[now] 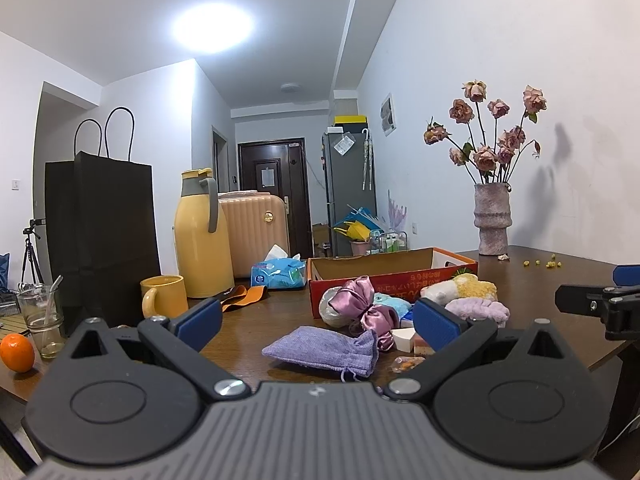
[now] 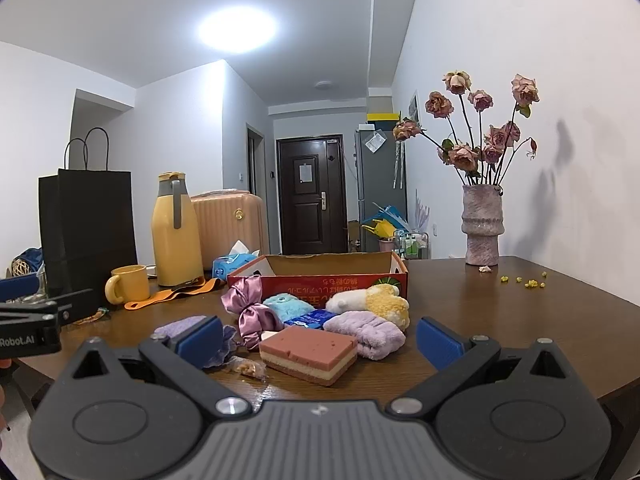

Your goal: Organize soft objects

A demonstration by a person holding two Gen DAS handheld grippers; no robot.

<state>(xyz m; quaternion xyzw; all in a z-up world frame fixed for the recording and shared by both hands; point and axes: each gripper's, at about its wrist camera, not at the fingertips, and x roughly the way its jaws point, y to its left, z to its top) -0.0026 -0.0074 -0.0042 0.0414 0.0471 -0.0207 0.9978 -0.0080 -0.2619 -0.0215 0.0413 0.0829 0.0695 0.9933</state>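
- Left hand-held gripper (image 1: 316, 326) wide, empty, w/ purple pouch (image 1: 323, 350) on table (image 1: 540, 292) just ahead.
- Right hand-held gripper (image 2: 318, 342) wide, empty; only its cam shows layered sponge (image 2: 309, 354) fully, by lilac towel (image 2: 366, 334).
- Red box (image 2: 320, 276) behind pile.

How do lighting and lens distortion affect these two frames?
Left wrist view: ceiling light blows out to white, corners vignette dark, the wall beam bows; the purple pouch between the open left tool stays sharp. Right wrist view: same glare, flower vase casts soft wall shadows; sponge crisp.
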